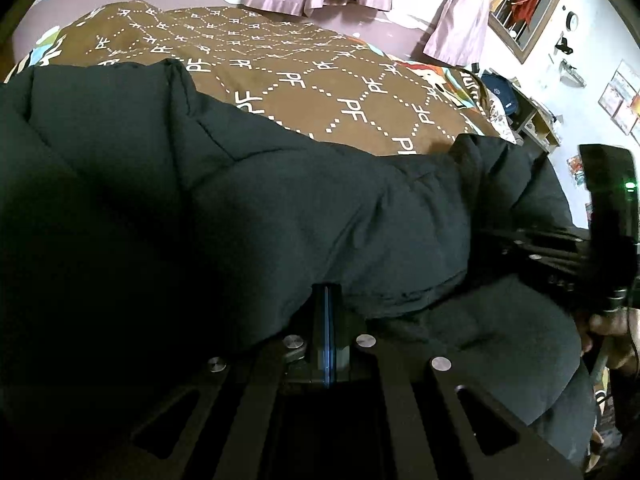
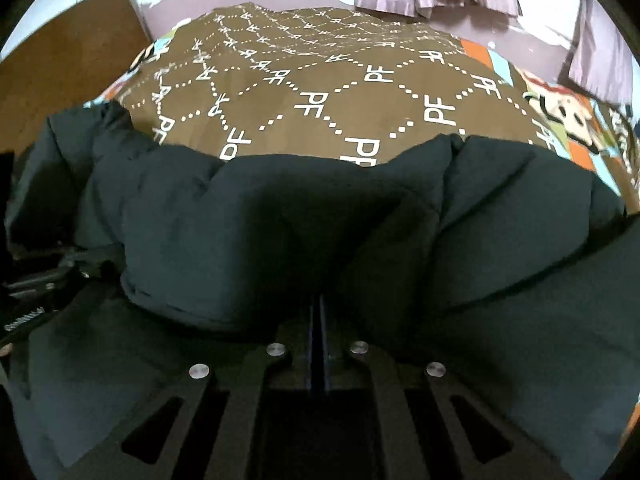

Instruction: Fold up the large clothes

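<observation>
on the brown patterned bedspread (image 1: 320,92) lies the dark puffer jacket (image 1: 240,208), bunched and barely folded; left gripper (image 1: 327,300) and right gripper (image 2: 319,308) each pinch its near edge; most folding remains

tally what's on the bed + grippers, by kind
Dark puffer jacket: 1
Brown patterned bedcover: 1
Grippers: 2, the left gripper and the right gripper, both shut on jacket fabric
Total: 4
</observation>
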